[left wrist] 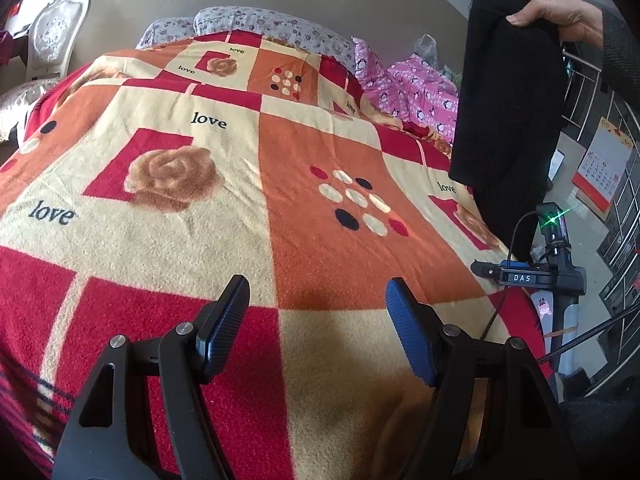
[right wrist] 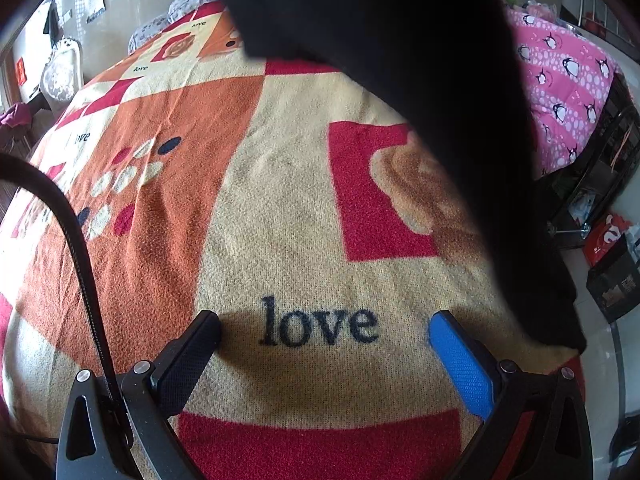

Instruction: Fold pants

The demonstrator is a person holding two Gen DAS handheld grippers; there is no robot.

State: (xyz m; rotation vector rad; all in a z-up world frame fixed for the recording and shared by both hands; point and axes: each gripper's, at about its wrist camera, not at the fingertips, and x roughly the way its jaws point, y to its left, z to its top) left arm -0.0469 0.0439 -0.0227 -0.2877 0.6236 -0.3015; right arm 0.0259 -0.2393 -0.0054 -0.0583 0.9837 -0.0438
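Observation:
Black pants (left wrist: 508, 100) hang above the right side of the bed, pinched at the top by a person's bare hand (left wrist: 560, 12). Their lower end reaches down near the blanket's right edge. My left gripper (left wrist: 316, 284) is open over the patterned "love" blanket (left wrist: 208, 208) and holds nothing. In the left wrist view, the right gripper's black body (left wrist: 524, 278) sits low at the bed's right edge, below the pants. In the right wrist view, my right gripper (right wrist: 325, 320) is open and empty just above the blanket (right wrist: 280, 220). The pants (right wrist: 400, 60) hang ahead of it, filling the top and right.
A pink penguin quilt (left wrist: 416, 92) and grey floral pillows (left wrist: 256, 20) lie at the far end of the bed. A white chair (left wrist: 56, 32) stands at the far left, a metal railing (left wrist: 592, 80) on the right. A black cable (right wrist: 80, 248) arcs past my right gripper.

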